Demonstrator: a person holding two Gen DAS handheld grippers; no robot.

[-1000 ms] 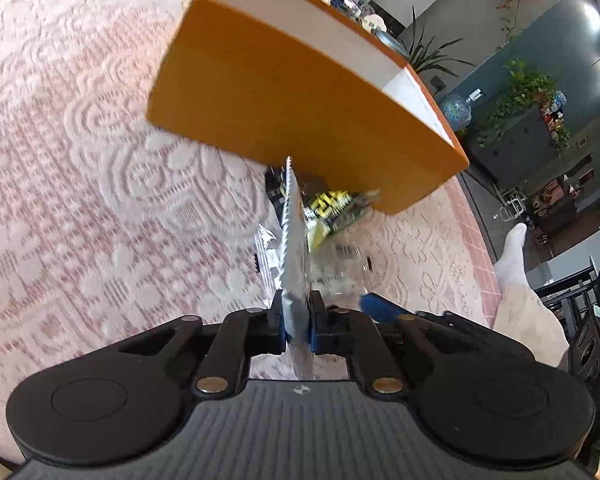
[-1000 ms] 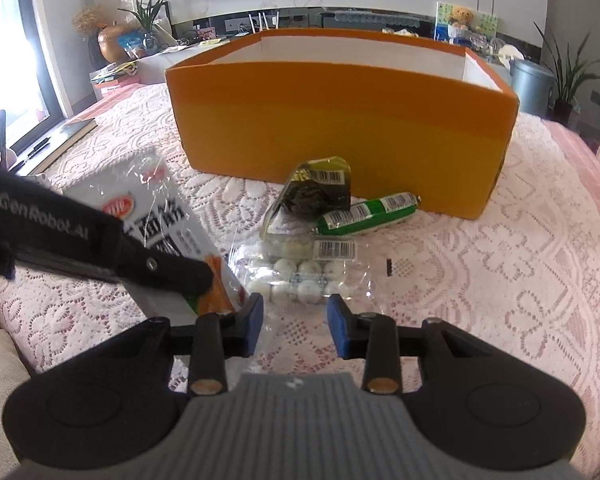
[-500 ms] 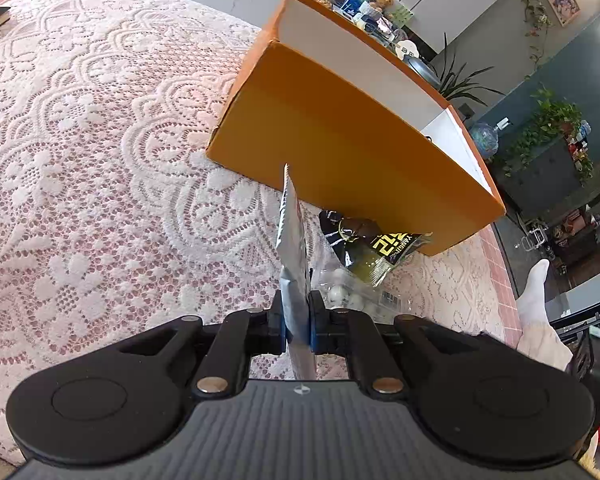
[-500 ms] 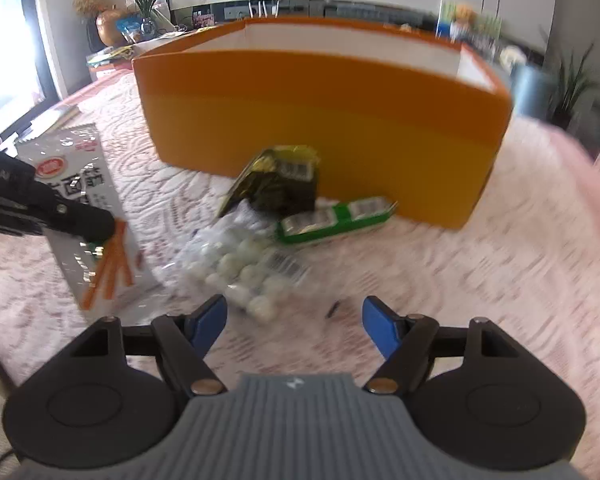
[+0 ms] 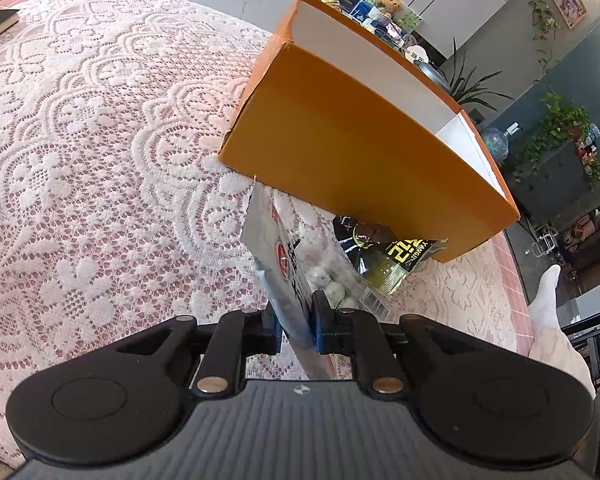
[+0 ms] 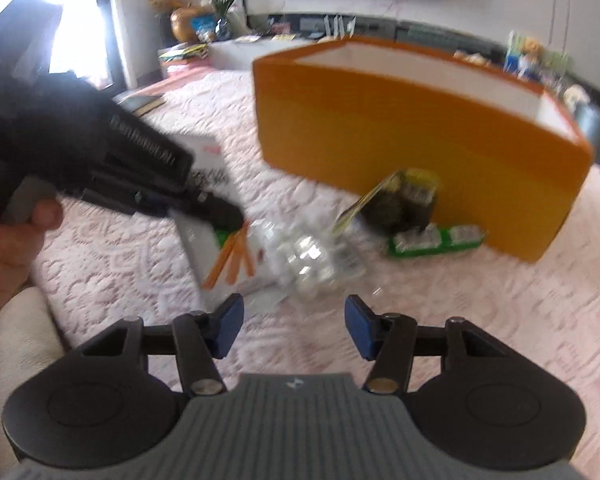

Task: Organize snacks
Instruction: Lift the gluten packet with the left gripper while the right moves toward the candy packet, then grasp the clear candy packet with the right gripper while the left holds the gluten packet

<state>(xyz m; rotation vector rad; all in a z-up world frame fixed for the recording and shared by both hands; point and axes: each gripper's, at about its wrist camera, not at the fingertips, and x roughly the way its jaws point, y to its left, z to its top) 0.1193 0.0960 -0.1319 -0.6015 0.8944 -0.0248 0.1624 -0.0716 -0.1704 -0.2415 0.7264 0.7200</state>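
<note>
1. Standing on edge between the pads of the left gripper [image 5: 296, 320]: a flat silver-and-white foil snack packet [image 5: 274, 248], just in front of the open orange cardboard box [image 5: 340, 140] on the pink lace tablecloth [image 5: 100, 160].
2. Just eased apart and barely spread, with the packet slack between rather than firmly pinched.
3. At the right gripper [image 6: 294, 326]: spread, just narrowed, nothing between, near a clear bag of white round sweets [image 6: 312, 256].
4. Probably light, thin, floppy and slick; best taken by a flat sealed edge, sparing the brittle contents.
</note>
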